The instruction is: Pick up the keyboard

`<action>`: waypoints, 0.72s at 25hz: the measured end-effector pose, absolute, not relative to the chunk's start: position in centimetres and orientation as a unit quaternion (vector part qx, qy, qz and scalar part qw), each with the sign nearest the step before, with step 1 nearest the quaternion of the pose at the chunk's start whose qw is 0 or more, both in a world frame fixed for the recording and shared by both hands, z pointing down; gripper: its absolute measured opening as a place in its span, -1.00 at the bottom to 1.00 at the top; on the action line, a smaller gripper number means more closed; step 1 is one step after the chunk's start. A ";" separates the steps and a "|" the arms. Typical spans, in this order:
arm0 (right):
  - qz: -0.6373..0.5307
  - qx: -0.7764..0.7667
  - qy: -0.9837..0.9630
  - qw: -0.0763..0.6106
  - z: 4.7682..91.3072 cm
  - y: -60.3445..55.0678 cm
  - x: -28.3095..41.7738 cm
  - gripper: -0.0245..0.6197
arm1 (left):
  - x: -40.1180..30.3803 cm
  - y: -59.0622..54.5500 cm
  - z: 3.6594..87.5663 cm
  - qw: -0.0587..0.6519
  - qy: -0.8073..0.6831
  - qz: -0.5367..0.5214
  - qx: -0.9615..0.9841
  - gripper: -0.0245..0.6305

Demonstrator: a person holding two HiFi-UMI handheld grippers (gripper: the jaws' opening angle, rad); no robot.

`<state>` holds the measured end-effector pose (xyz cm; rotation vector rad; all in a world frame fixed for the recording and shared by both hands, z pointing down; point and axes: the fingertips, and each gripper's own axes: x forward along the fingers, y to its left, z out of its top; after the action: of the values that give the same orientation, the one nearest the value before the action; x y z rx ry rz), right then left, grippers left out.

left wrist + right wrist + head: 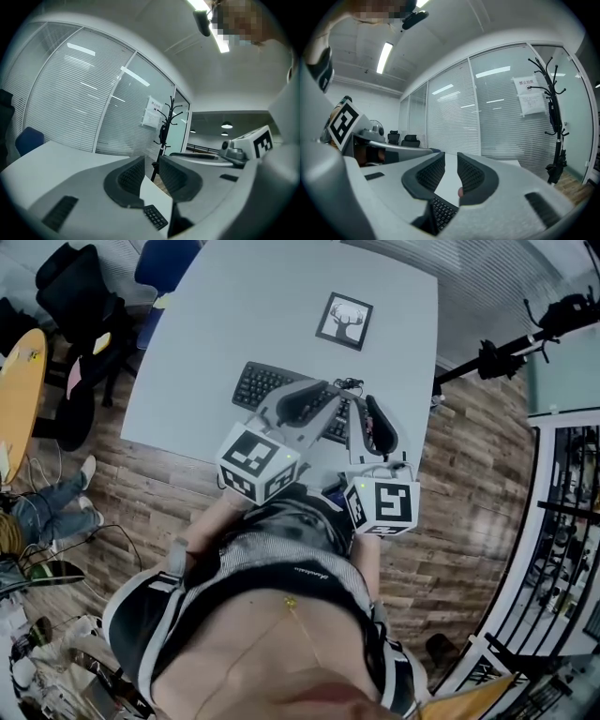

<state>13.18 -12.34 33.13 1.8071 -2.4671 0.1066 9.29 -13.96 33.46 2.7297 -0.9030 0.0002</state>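
Keyboard (267,382) flat on the surface (253,306), both jaw pairs narrow

In the head view, its near edge is overlapped by the left hand-held gripper (323,395) and the right hand-held gripper (363,404). In the left gripper view, the jaws are seen nearly together and empty, with keys below them. In the right gripper view, an equally narrow, empty gap is shown above the keys.

On the table (206,334) we find open room along the left edge and far-left corner; a framed picture (344,321) blocks the far-right part, a keyboard (258,385) the middle of the near edge.
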 end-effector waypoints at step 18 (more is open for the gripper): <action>0.040 0.596 -0.801 0.048 33.8 -12.6 12.8 -0.67 | 8.7 -14.3 34.1 0.136 -0.310 0.009 0.941 -0.66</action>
<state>12.78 -12.60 33.80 1.8162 -2.4422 0.1231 8.74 -14.26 34.07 2.7247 -0.8964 0.0247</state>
